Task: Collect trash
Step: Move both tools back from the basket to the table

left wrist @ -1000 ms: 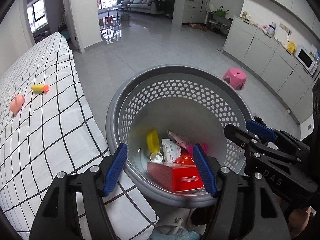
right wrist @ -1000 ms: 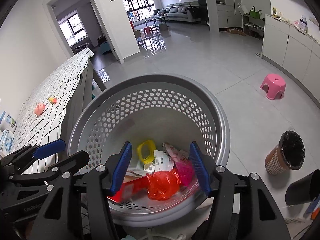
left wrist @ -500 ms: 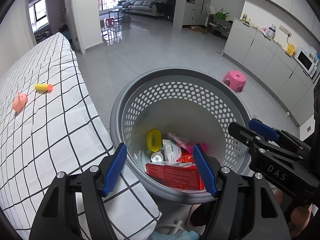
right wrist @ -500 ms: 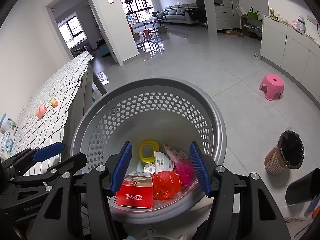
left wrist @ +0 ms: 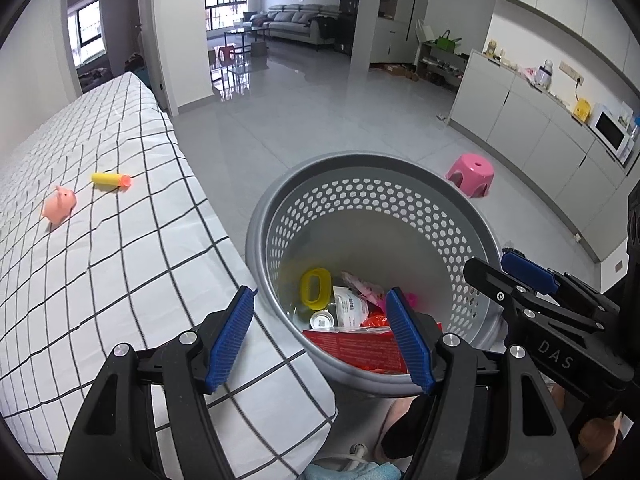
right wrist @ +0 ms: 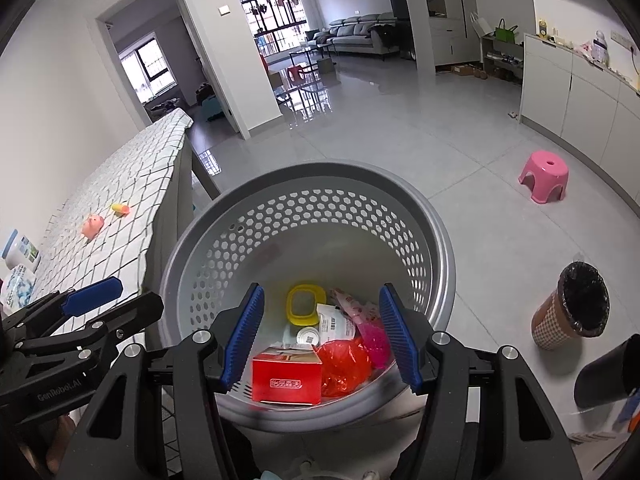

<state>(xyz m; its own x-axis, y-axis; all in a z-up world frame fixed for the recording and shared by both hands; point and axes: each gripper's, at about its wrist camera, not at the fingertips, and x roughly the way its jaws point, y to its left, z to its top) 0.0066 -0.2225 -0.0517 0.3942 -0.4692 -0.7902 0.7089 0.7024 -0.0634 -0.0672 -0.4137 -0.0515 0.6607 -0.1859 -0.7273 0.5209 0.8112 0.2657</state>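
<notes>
Both grippers are held over the grey perforated basket (right wrist: 400,216); the left gripper (left wrist: 320,336) and the right gripper (right wrist: 320,336) each have blue pads spread apart, gripping nothing. Basket stands on the tiled floor, just beside the checked tablecloth (left wrist: 100,260). Inside lie a red box (right wrist: 287,378), a red plastic bag (right wrist: 344,362), a yellow ring-shaped lid (right wrist: 304,305) and a white label packet (right wrist: 334,322). On the cloth: pink pig toy (left wrist: 60,204), yellow tube (left wrist: 110,180).
</notes>
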